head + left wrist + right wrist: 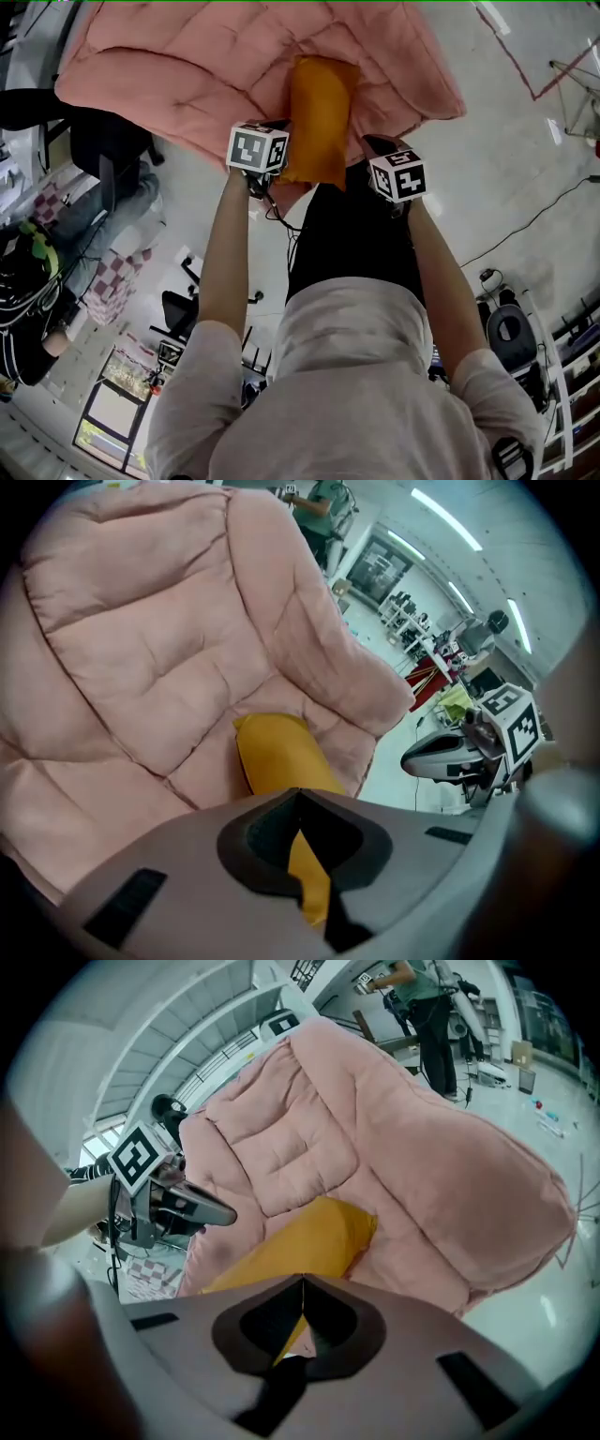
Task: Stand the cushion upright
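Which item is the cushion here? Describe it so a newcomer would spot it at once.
Find the big pink quilted lounger filling the top of the head view. In the dip at its middle lies the cushion, a smooth oblong pillow. It is the only orange thing against all that pink.

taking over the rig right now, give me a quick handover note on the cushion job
Left gripper: jaws shut, nothing gripped, by the near end of the orange cushion.
Right gripper: shut as well, empty, at the cushion's other side.
Cushion: lying down on the pink padded seat, long side pointing away from you.
Done: nothing yet.
Left: open the jaws, grip the cushion, stand it upright.
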Demonstrator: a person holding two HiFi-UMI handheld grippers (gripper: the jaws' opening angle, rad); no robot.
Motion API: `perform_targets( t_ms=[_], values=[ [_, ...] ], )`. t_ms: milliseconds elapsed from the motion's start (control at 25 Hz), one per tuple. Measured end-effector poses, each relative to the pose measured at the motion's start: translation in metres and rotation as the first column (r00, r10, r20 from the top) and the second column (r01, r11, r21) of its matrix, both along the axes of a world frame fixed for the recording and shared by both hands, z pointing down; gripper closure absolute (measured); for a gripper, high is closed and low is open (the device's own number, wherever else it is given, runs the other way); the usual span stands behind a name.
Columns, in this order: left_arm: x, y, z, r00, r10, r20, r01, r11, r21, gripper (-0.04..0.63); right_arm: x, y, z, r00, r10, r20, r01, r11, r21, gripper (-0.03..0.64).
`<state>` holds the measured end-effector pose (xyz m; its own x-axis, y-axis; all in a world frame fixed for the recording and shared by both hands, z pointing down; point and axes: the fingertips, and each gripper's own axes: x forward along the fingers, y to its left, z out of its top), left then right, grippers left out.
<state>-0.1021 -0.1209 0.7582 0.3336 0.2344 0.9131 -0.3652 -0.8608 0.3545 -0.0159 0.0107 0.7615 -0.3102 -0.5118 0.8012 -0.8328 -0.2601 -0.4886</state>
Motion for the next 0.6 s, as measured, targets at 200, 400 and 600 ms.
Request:
perform_targets(
  t_ms=[200,400,600],
  values=[
    [-0.005,-0.01,0.031,0.998,-0.046,0.046,0.05,0.995,-0.089,0.581,-0.013,-0.023,0.029,0.995,0.036,0.097,-0.038,0.999,0.011,0.607],
    [0.002,-0.02,0.061,0.985,-0.155,0.08,0.166,0.973,-0.158,0.464,-0.011,-0.038,0.054,0.949,0.168,0.268,-0.181,0.983,0.026,0.486],
    [0.0,-0.018,0.09,0.95,-0.258,0.178,0.307,0.878,-0.368,0.43,-0.009,-0.053,0.082,0.896,0.231,0.38,-0.231,0.972,-0.044,0.315]
  ],
)
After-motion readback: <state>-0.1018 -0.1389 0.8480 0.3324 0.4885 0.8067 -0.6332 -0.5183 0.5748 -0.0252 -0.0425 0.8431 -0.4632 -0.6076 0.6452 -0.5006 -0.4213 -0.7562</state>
